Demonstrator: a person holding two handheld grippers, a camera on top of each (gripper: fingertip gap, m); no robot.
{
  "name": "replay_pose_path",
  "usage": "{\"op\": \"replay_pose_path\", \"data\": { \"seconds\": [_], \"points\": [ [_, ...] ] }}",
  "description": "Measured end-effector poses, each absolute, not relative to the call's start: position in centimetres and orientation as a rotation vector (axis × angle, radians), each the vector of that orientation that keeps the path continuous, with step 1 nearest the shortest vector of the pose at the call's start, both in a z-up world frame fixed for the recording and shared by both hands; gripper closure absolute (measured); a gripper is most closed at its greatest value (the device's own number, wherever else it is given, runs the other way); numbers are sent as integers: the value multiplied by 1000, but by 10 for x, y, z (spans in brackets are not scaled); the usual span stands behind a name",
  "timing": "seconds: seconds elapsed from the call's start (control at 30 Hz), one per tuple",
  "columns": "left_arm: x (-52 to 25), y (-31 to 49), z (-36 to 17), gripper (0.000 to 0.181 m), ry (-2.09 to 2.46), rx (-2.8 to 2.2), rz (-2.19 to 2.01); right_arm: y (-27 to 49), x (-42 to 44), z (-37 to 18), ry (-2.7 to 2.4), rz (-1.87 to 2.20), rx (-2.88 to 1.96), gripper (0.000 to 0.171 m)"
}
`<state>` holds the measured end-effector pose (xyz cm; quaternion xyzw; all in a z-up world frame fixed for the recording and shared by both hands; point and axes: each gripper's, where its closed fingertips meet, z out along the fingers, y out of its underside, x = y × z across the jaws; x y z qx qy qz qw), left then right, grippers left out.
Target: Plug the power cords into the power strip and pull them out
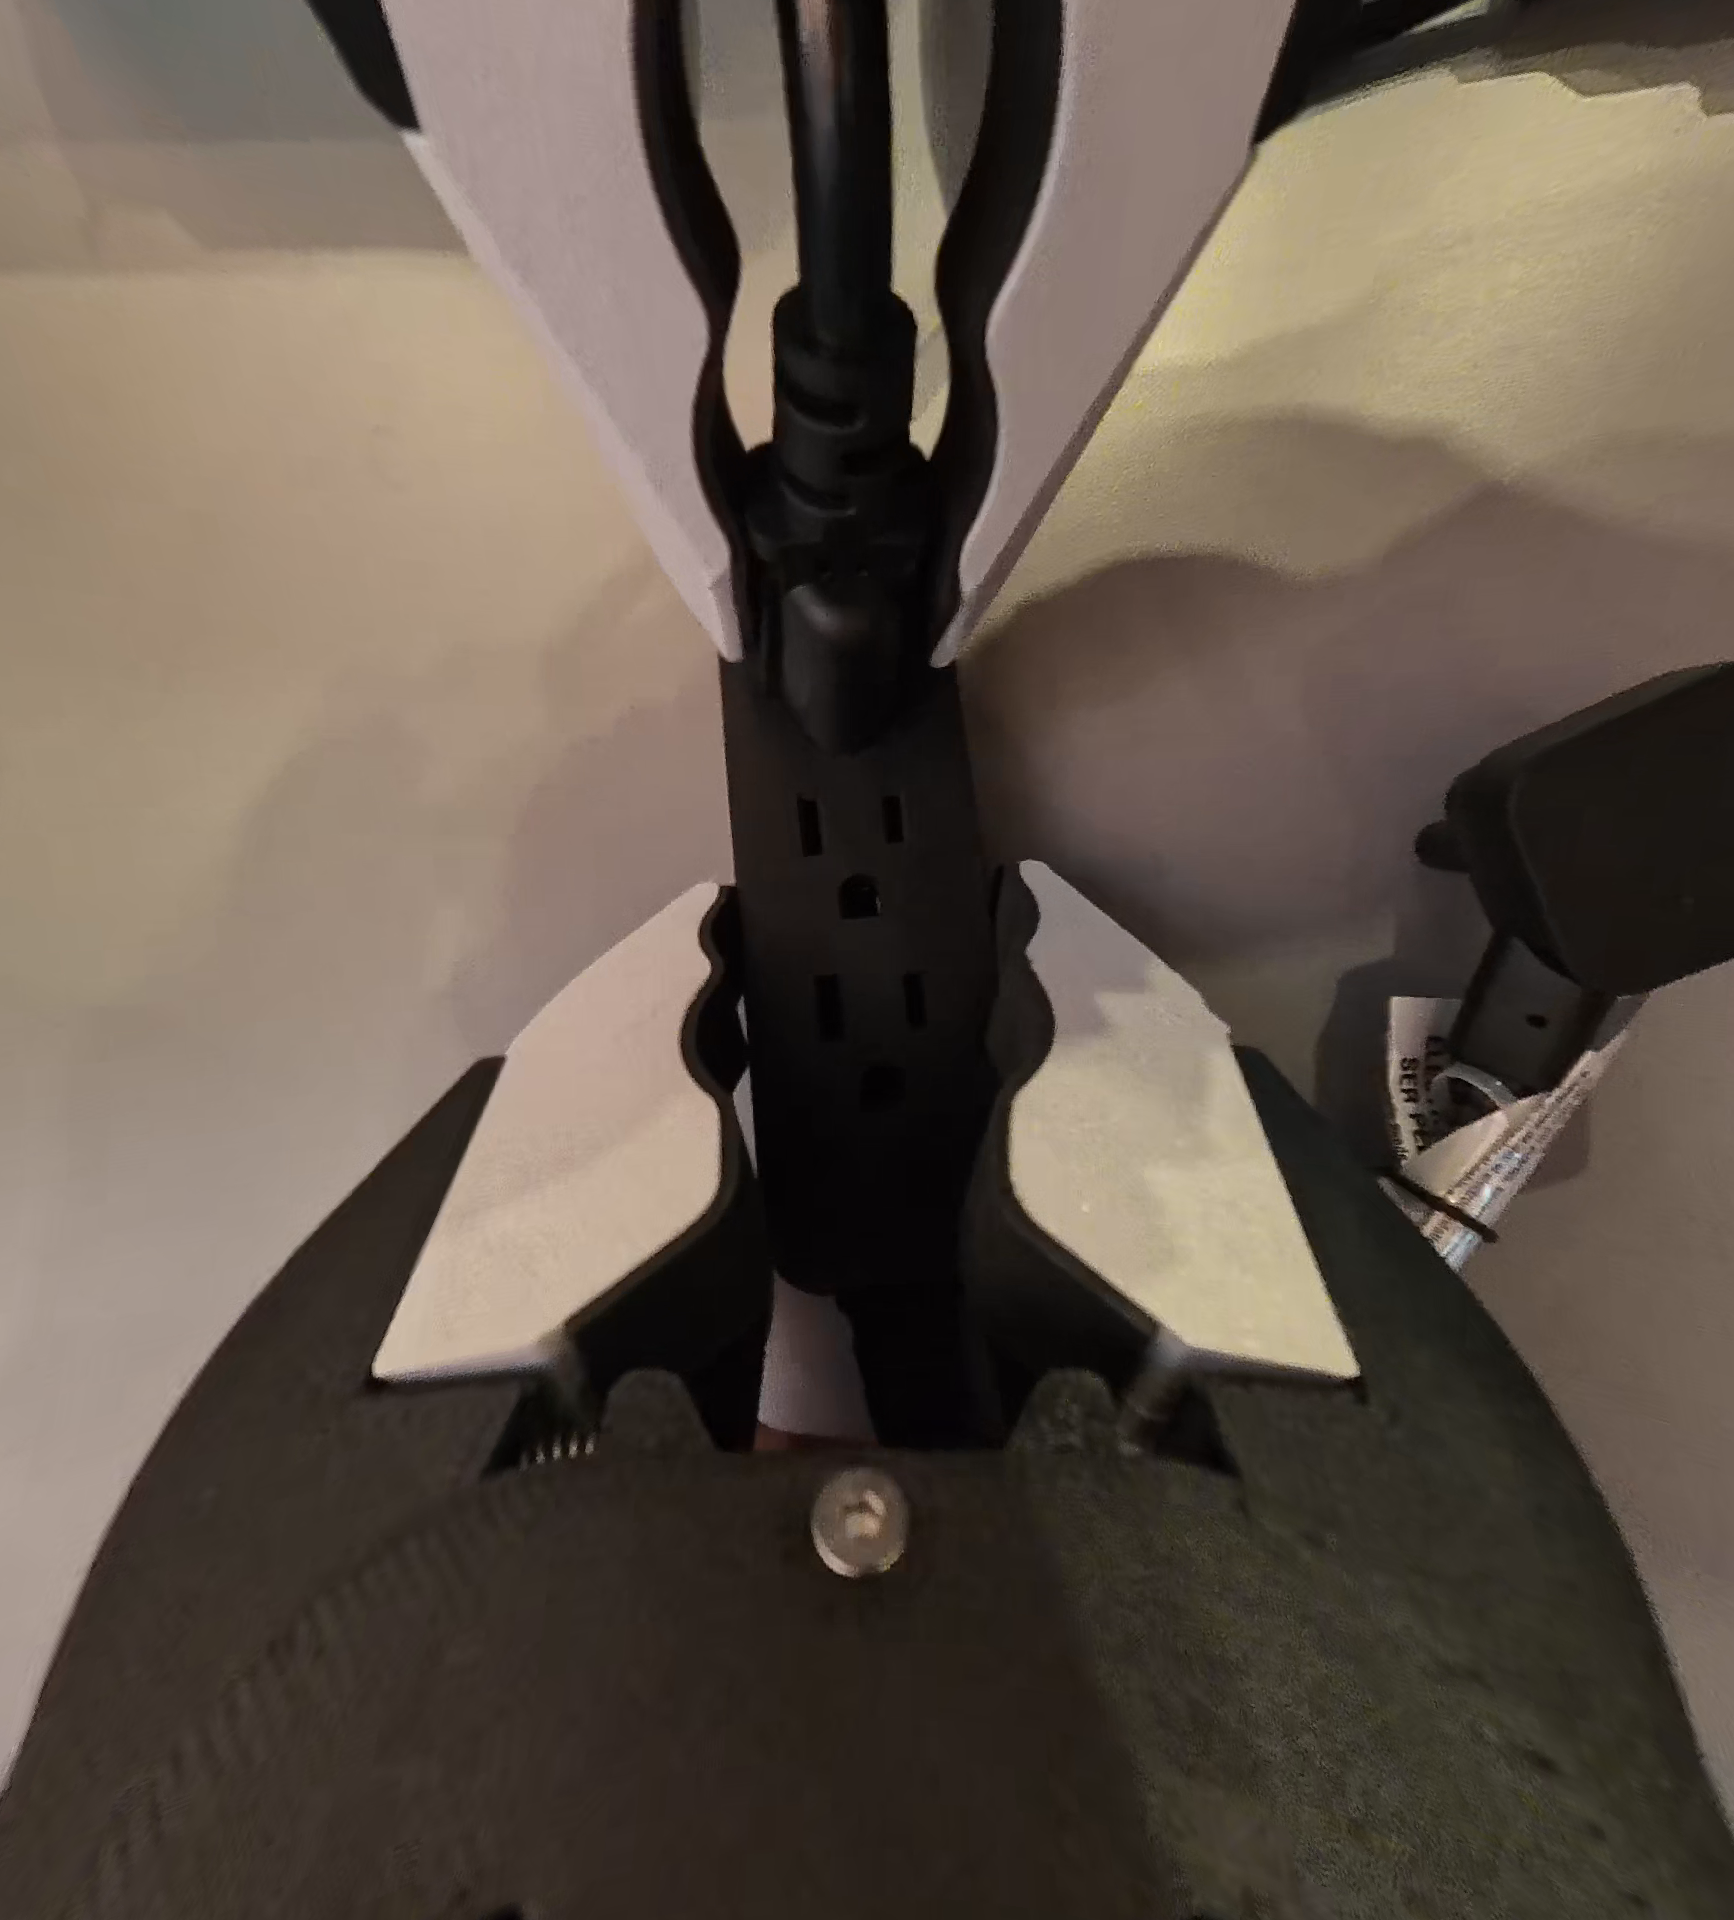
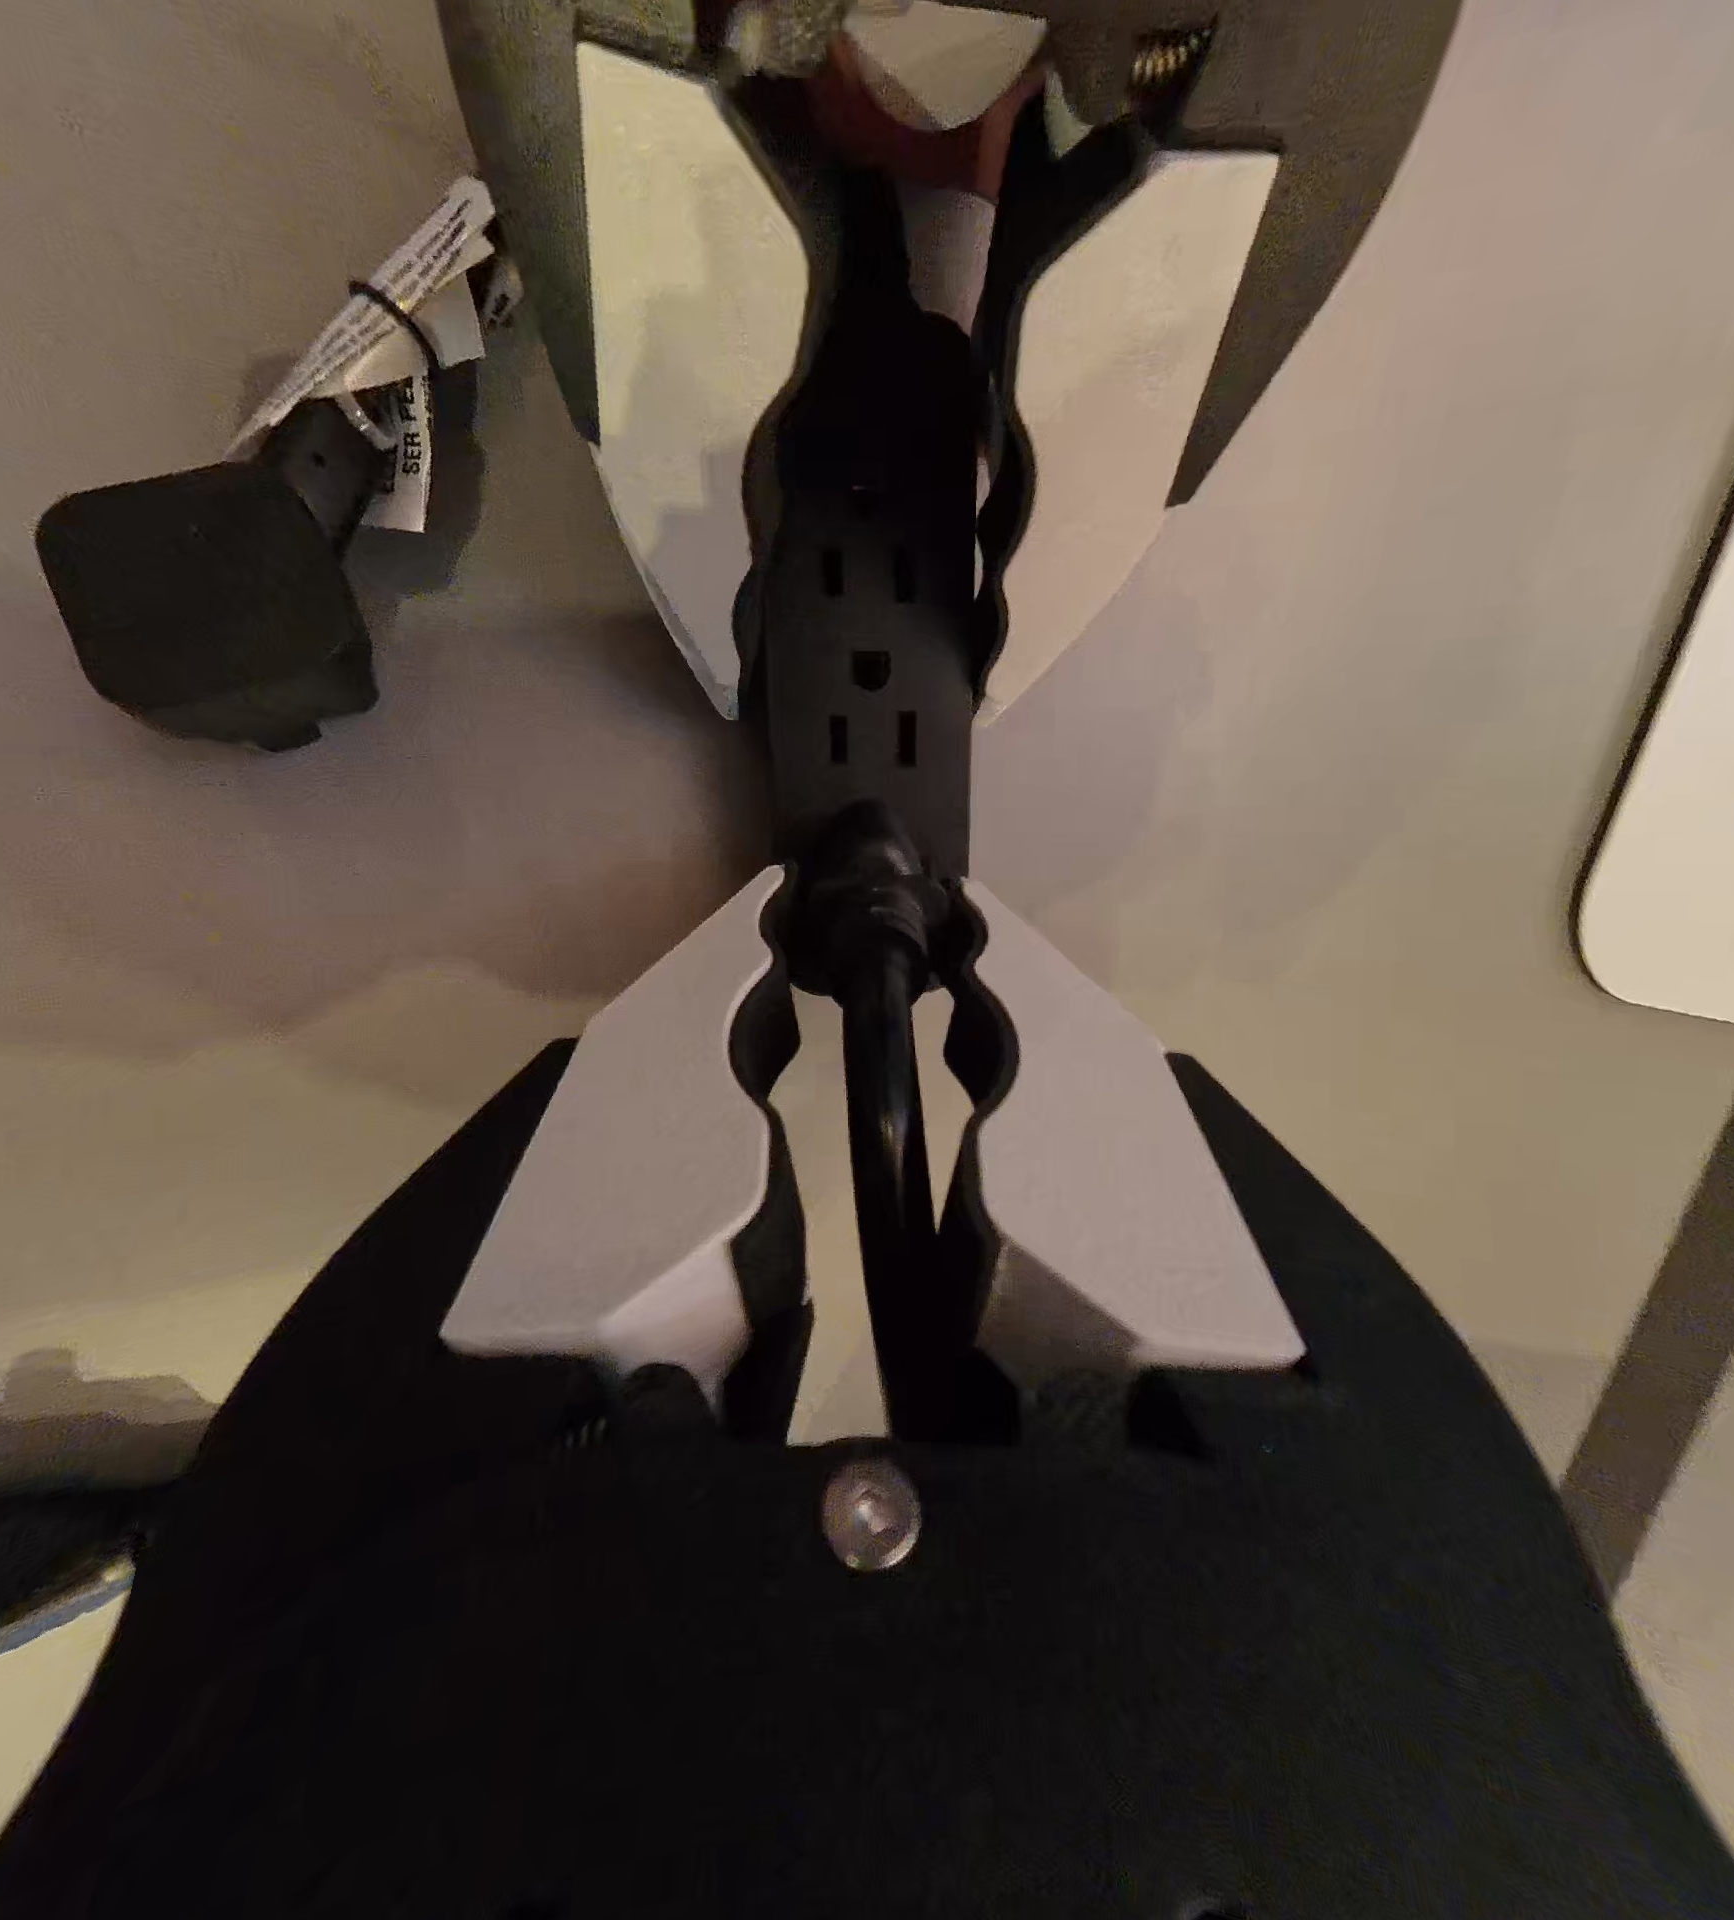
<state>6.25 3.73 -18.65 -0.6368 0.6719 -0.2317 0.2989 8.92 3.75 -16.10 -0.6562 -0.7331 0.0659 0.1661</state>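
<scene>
While both tools grip: entries run near to far.
Left gripper point(image 1: 858, 997): jaws closed on the power strip point(image 1: 858, 935), holding it on the desk point(image 1: 219, 727).
Right gripper point(image 2: 868, 914): jaws closed on a plug point(image 2: 868, 873) at the strip's end outlet.
Progress: one cord at the strip; seating depth unclear; two outlets empty.
Spare: tagged black plug point(image 1: 1663, 821) lying beside.
Hidden: cord runs cut off.
</scene>
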Motion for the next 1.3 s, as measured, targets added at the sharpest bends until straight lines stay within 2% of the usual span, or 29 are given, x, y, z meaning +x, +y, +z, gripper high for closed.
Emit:
{"op": "replay_pose_path", "data": {
  "seconds": [0.2,0.57,0.67,0.73,0.83,1.0,1.07,1.3],
  "points": [
    [62,37,-188,136,1796,-1710,-626,39,89,-162,-2096,420,-1985,150],
    [69,42,-170,139,1725,-1691,-630,40,89,-163,-2144,357,-1932,149],
    [83,43,-154,146,1702,-1646,-660,40,88,-163,-2145,365,-1926,149],
    [85,43,-158,160,1736,-1665,-662,40,88,-163,-2123,385,-1940,149],
    [84,44,-160,159,1715,-1730,-707,41,88,-163,-2118,383,-1940,149],
    [75,45,-169,131,1706,-1807,-725,41,88,-163,-2125,379,-1931,149],
    [74,39,-173,140,1709,-1801,-726,40,88,-163,-2122,388,-1927,149],
    [73,39,-174,139,1691,-1771,-700,41,87,-163,-2150,338,-1889,149]
  ]
}}
